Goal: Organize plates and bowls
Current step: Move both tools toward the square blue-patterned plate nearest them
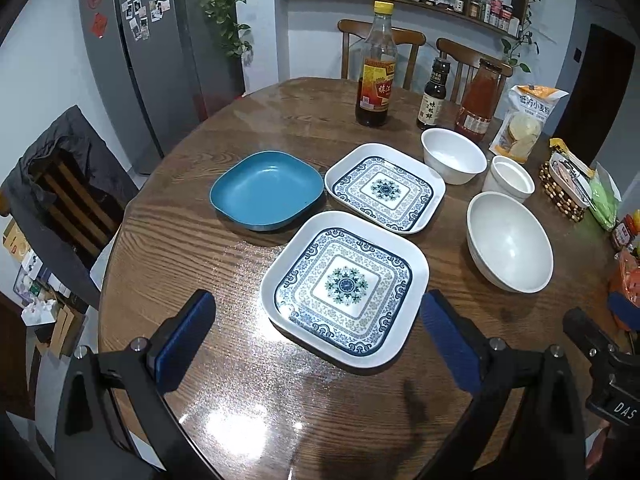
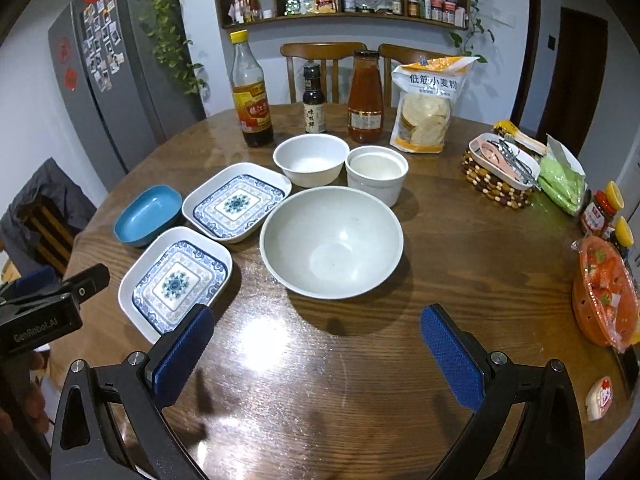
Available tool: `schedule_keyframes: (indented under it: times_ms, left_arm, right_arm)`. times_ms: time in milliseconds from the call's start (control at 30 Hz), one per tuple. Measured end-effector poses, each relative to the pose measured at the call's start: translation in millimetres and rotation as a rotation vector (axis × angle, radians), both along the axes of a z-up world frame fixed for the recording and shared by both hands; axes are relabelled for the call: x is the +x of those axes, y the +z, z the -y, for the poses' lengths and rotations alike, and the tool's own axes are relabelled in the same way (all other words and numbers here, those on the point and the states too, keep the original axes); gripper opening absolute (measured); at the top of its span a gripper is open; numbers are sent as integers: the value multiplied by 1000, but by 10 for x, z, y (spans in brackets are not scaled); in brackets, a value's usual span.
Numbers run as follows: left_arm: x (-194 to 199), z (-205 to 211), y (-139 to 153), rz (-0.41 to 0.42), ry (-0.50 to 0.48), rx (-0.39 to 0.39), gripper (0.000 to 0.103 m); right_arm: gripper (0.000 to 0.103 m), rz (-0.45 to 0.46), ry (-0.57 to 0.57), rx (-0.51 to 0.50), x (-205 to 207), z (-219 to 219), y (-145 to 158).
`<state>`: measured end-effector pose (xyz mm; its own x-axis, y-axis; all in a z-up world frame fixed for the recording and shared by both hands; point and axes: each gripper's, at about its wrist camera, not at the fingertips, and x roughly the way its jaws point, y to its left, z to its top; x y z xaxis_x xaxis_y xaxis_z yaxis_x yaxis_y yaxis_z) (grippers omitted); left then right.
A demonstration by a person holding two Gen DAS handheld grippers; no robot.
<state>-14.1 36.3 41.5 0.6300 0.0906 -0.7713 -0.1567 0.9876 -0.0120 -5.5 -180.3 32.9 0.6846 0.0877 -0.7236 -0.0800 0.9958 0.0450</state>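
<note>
While both tools hover with jaws spread and empty, the left hand-held gripper (image 1: 316, 344) frames the nearest patterned plate (image 1: 344, 288) at frame centre, the right hand-held gripper (image 2: 318, 354) the big white bowl (image 2: 331, 240). Glossy rims could slip on the shiny bench (image 1: 248, 400). Farther up sit a second patterned plate (image 1: 385, 189), a blue dish (image 1: 267, 189), and two smaller white bowls (image 2: 311, 158).

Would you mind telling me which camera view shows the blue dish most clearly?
The left wrist view: the blue dish lies nearly face-on, with its whole rim and empty inside visible. In the right wrist view it sits far left, smaller, foreshortened, seen at an angle.
</note>
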Motion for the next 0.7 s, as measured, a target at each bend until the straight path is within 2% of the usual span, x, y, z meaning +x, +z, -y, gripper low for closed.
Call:
schedule_keyframes:
  times_ms: [533, 700]
  left_arm:
    - [8, -107, -74, -38, -24, -11, 103]
    - [31, -191, -161, -75, -27, -68, 103]
  right_arm:
    - [103, -18, -11, -13, -6, -71, -18]
    - [103, -34, -5, -18, 11, -140, -57]
